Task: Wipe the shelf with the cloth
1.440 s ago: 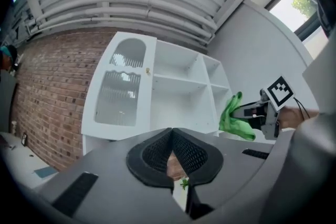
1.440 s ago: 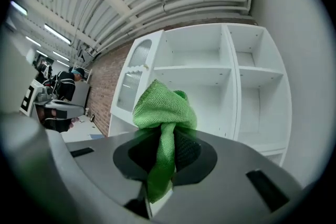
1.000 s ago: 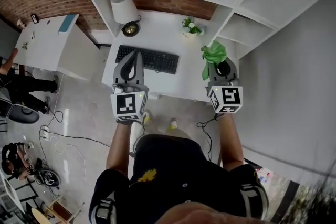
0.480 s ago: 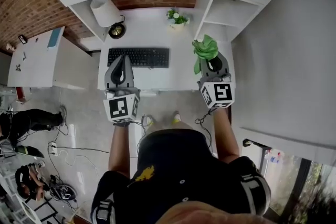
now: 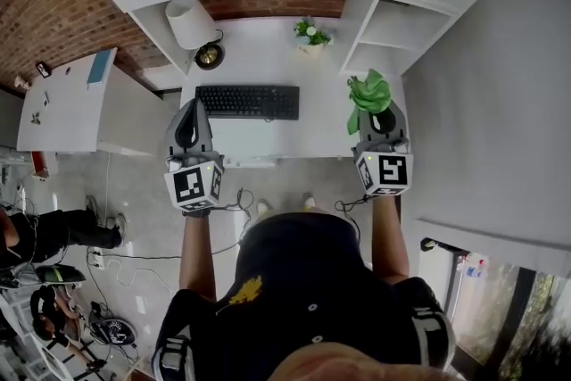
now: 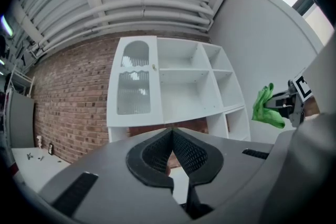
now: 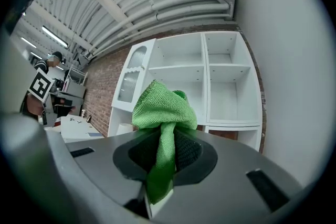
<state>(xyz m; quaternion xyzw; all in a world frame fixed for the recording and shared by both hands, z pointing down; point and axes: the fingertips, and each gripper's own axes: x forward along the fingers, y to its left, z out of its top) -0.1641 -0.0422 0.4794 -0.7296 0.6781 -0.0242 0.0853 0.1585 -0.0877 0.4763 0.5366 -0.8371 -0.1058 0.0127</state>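
Ahead of the person, 12 to 1 o'clock: white shelf point(image 5: 385, 29) unit rising behind and beside the worktop point(image 5: 268, 58); its open compartments look bare.
Cloth: green cloth point(image 7: 163, 107), bunched and held in the air, well apart from any shelf board.
Right tool point(image 7: 167, 136): jaws clamped on the cloth. A puff stands above them and a tail hangs down through them. It is aimed at the compartments at 1 o'clock.
Left tool point(image 6: 172, 136): jaws together with nothing between them, at 11 o'clock over the worktop's front edge, near the keyboard point(image 5: 247, 101).
Step (judgement): approach only. The cloth is gripped but touches no board, so wiping has not begun.
Next move (judgement): carry the right tool forward to a shelf board, press the puffed part down on it, then sweep along the board. The grip must hold while the cloth drags.
Around: lamp point(image 5: 191, 20) at 11 o'clock, small potted plant point(image 5: 312, 33) at 12 o'clock, second white table point(image 5: 62, 98) at 9 o'clock, and cables on the floor.
In the way (judgement): the plant stands just beside the lower compartments. The upright dividers limit each sweep. The left tool is clear of the path.
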